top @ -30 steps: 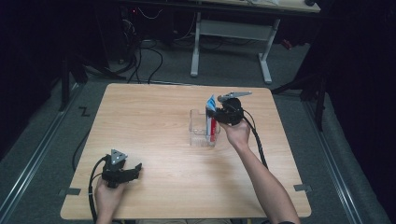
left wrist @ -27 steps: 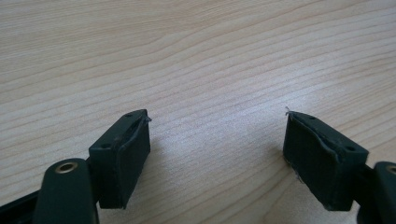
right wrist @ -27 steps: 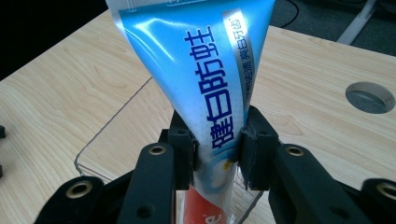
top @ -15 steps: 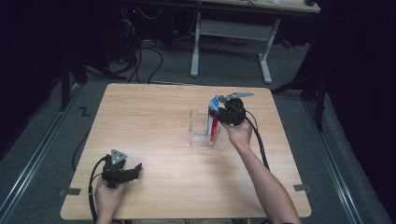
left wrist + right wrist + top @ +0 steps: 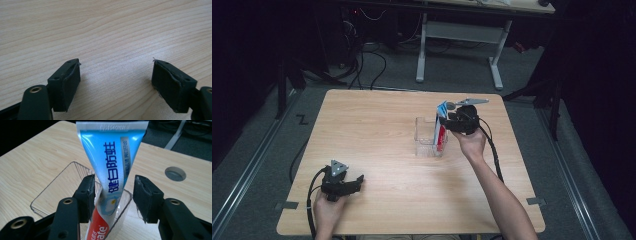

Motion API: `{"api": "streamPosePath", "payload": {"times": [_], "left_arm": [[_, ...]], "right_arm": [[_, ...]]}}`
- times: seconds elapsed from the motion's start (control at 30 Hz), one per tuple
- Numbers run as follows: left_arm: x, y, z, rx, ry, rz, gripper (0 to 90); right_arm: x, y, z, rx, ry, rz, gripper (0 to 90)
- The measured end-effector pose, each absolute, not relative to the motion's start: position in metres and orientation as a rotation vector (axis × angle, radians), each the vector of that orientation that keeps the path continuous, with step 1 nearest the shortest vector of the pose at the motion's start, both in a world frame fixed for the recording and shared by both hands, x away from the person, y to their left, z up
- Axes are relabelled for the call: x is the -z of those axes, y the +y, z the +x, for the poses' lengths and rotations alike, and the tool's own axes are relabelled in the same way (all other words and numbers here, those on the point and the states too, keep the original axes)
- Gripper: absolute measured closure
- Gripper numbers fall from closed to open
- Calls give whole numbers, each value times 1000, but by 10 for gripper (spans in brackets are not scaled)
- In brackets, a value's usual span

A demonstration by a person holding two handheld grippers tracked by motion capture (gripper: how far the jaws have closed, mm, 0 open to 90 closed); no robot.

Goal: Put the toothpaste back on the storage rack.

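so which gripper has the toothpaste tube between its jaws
The right gripper: its jaws have just been opening around the tube standing in the clear box. The left gripper is open over bare table.

A light wooden table (image 5: 377, 130) stands on grey floor (image 5: 262, 150), a white-legged desk (image 5: 459, 35) behind it
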State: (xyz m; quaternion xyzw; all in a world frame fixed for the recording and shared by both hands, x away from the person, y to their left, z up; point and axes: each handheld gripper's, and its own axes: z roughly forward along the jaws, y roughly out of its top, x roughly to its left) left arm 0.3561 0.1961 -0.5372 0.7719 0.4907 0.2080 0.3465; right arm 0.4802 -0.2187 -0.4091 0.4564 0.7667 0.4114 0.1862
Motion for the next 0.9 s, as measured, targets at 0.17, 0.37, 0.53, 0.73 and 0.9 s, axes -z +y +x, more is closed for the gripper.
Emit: {"api": "streamPosePath", "payload": {"times": [0.17, 0.37, 0.53, 0.73, 0.9], "left_arm": [[537, 196, 356, -540, 1275, 2002, 233], [537, 196, 356, -541, 1276, 2002, 233], [537, 196, 356, -541, 1275, 2002, 233], [537, 196, 356, -542, 1275, 2001, 233], [537, 196, 356, -543, 1275, 2001, 233]], "right_arm": [[400, -226, 476, -1157, 2139, 1275, 493], [390, -241, 469, -1186, 2098, 1277, 491], [381, -251, 464, -1220, 2069, 1274, 484], [376, -256, 457, -1220, 2055, 1260, 479], [367, -267, 447, -1210, 2021, 1257, 484]]}}
